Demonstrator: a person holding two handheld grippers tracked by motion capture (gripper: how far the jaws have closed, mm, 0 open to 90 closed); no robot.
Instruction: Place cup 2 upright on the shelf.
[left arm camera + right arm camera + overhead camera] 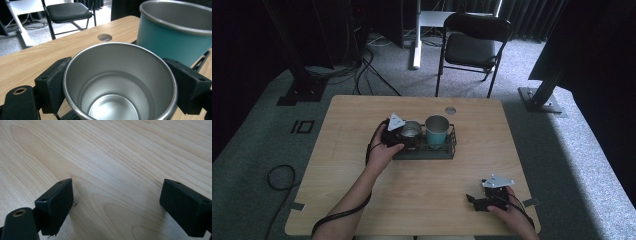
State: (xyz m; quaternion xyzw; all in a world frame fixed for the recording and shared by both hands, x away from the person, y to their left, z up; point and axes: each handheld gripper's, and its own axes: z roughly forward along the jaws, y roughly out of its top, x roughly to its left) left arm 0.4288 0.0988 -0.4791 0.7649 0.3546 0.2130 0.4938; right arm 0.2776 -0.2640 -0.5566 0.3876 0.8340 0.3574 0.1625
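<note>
A bare steel cup (411,131) stands upright at the left end of a black wire rack (424,153) in the middle of the table. My left gripper (408,136) is shut on the steel cup (120,82), with one pad (53,82) pressed against each side of its wall. A teal cup (437,129) with a steel rim stands in the rack just to the right; in the left gripper view the teal cup (175,32) is close behind. My right gripper (472,201) is open over bare wood (116,205) near the front right corner.
The wooden table (362,200) has a round cable hole (450,110) behind the rack. A black folding chair (474,45) stands beyond the far edge. Cables lie on the grey carpet at the left (279,177), and dark frame posts stand at both sides.
</note>
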